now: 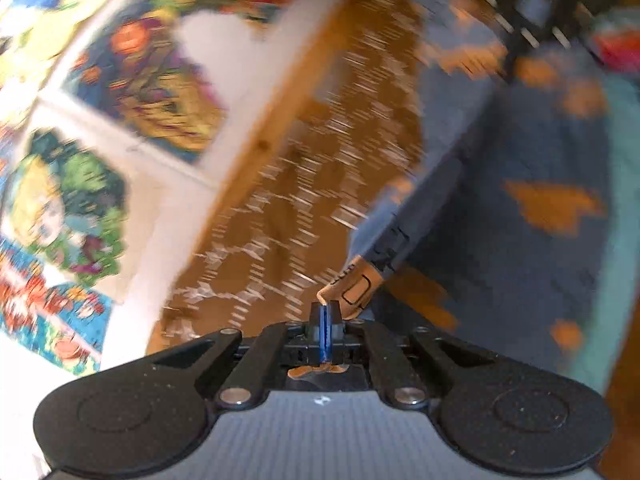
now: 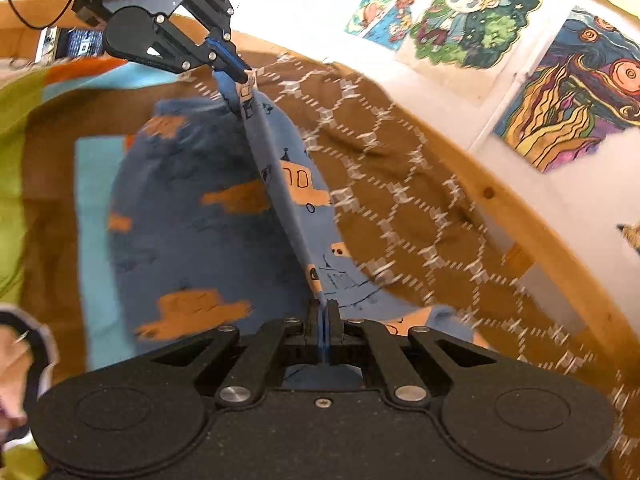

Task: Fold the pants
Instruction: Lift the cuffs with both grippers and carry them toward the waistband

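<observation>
Blue pants with orange house prints are stretched above a brown patterned bedspread. My right gripper is shut on the near edge of the fabric. The left gripper, seen at the top left of the right wrist view, is shut on the far end, and a taut fold runs between the two. In the blurred left wrist view the left gripper pinches a tan-printed corner of the pants, which hang away to the right.
A wooden bed rail borders the bedspread, with a white wall and colourful posters behind it. A light blue and green blanket lies at the left. A person's sleeve shows at the lower left edge.
</observation>
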Demonstrator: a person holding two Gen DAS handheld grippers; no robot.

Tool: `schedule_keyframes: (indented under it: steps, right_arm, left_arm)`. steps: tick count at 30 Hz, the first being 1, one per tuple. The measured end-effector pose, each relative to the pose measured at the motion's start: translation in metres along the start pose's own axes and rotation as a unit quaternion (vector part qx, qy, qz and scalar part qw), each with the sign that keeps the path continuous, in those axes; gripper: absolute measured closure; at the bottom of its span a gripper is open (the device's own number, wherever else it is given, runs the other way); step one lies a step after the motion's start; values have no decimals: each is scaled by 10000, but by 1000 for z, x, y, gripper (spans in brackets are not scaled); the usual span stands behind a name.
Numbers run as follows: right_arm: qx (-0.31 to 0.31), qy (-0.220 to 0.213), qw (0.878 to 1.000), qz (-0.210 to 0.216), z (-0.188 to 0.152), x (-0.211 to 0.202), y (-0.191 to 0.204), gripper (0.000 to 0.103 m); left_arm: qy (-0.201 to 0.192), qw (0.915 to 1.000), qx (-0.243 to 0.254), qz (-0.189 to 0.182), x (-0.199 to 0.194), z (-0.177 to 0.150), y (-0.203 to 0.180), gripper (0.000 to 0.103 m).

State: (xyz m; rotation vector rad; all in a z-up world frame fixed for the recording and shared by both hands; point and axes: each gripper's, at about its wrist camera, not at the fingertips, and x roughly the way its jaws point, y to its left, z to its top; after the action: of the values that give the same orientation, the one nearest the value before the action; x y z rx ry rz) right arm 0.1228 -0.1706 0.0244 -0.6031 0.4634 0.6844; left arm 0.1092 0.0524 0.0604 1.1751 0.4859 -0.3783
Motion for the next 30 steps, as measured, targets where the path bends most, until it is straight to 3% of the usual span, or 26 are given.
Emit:
schedule_keyframes:
  steps: [5,11,15,17,21,24,30]
  right_arm:
    - [47,118,9999,-91,-20,-1,44,103]
    - [31,270,9995,146,-32,15,63,103]
    - [146,323,9993,110,-36,21,63,85]
    - [138,338,9993,111,-38,23,63,85]
    - [-1,317,9995,6,-40,24,66,86]
    - [96,325,9994,-35,-40,26,66,100]
    - [101,195,9997,-63,-33,12,66,103]
  left_arm:
    - [355,9971,613,-294,6,-12,-46,102]
    - [650,9943,808,-264,17,-19,-59,101]
    - [729,9938,803,-252,20,-18,-58,96]
    - [768,9933,830,-239,19,-20,-57,96]
    - [956,9908,952,-90,21,-18,-63,97]
    - [927,9884,1193,181,20,-16,-69,101]
    - [597,9678,2235,990,2,-23,-78,102]
